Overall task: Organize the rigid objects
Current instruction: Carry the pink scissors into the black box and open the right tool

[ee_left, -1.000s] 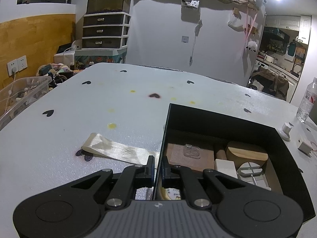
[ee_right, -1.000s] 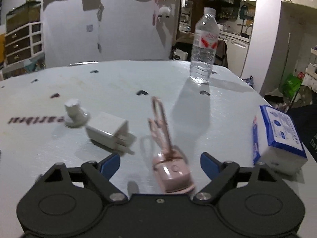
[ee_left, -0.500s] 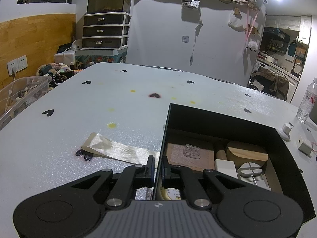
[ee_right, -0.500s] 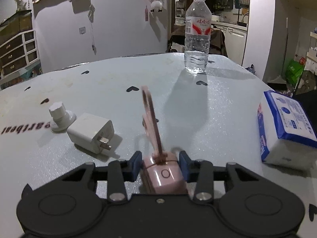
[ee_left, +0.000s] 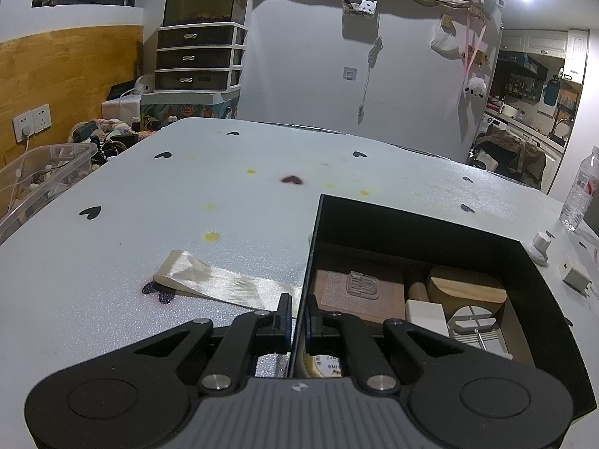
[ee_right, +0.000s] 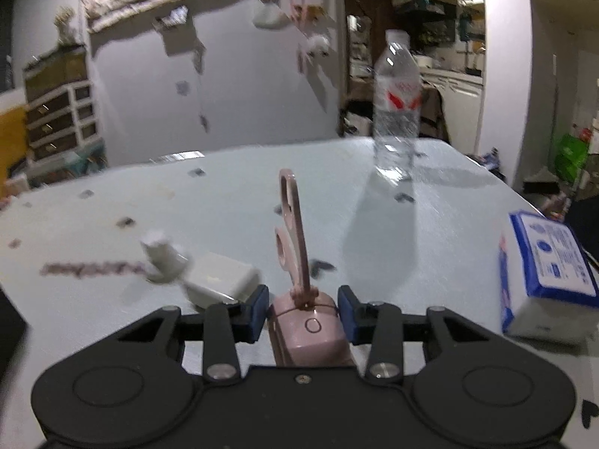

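My right gripper is shut on a pink device with a pink loop sticking forward, held above the table. A white charger and a white knob lie just left of it. My left gripper is shut on the left wall of a black box. The box holds a brown card, a wooden piece and white parts. The charger and knob also show right of the box.
A water bottle stands at the far right of the white table. A blue and white tissue pack lies at the right. A cream ribbon lies left of the box. A clear bin stands off the table's left.
My right gripper closed on the pink device and has lifted it, swinging left. My left gripper has stayed still on the box wall.
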Demonstrator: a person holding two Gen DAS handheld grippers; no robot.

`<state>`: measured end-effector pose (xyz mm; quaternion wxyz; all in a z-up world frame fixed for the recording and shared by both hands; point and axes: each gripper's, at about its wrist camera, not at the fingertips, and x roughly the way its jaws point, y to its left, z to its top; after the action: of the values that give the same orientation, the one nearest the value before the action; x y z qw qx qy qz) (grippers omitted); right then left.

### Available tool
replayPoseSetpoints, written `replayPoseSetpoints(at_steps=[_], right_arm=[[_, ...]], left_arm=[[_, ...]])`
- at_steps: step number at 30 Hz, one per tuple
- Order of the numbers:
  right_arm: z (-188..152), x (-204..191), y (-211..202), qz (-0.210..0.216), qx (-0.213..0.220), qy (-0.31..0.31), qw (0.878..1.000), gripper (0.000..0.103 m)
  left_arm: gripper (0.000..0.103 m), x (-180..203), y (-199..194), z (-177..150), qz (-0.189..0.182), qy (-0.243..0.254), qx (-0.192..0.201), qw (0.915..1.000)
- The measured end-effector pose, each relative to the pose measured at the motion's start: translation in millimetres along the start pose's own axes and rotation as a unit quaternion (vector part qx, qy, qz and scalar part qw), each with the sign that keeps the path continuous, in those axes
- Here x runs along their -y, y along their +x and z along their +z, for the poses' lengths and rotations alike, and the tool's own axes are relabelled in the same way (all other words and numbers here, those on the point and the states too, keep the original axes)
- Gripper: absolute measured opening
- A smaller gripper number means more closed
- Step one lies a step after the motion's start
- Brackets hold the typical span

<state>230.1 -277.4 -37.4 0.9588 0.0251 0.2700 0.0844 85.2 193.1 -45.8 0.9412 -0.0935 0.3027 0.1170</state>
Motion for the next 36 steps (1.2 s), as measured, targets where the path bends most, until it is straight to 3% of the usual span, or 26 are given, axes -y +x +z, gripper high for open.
replayPoseSetpoints(at_steps=[6, 10, 16, 20, 29, 31, 36], right_arm=[[18, -35, -26, 0.096, 0.039, -0.006, 0.995, 0.041], [26, -68, -32, 0.174, 0.043, -0.023, 0.984, 0.041], [29, -133, -26, 0.301, 0.003, -0.055, 0.952, 0.041], [25, -178, -18, 0.353, -0.043, -0.073, 0.932, 0.041], [0, -252, -10, 0.376, -0.142, -0.106, 0.910, 0.041], [-5, -262, -12, 0.371, -0.157, -0.119, 0.907, 0.033], [-13, -279, -15, 0.370, -0.175, -0.144, 0.901, 0.032]], left_arm=[[0.006, 0, 0, 0, -0.001, -0.001, 0.000, 1.0000], [0.006, 0, 0, 0, -0.002, -0.001, 0.000, 1.0000], [0.006, 2, 1, -1, -0.006, 0.001, 0.000, 1.0000], [0.006, 1, 0, -2, -0.011, -0.002, 0.001, 0.9999], [0.006, -4, 1, -1, -0.022, -0.003, 0.002, 0.9998], [0.006, -5, 1, -1, -0.025, -0.003, 0.003, 0.9997], [0.006, -9, 2, -2, -0.031, -0.004, 0.005, 0.9995]])
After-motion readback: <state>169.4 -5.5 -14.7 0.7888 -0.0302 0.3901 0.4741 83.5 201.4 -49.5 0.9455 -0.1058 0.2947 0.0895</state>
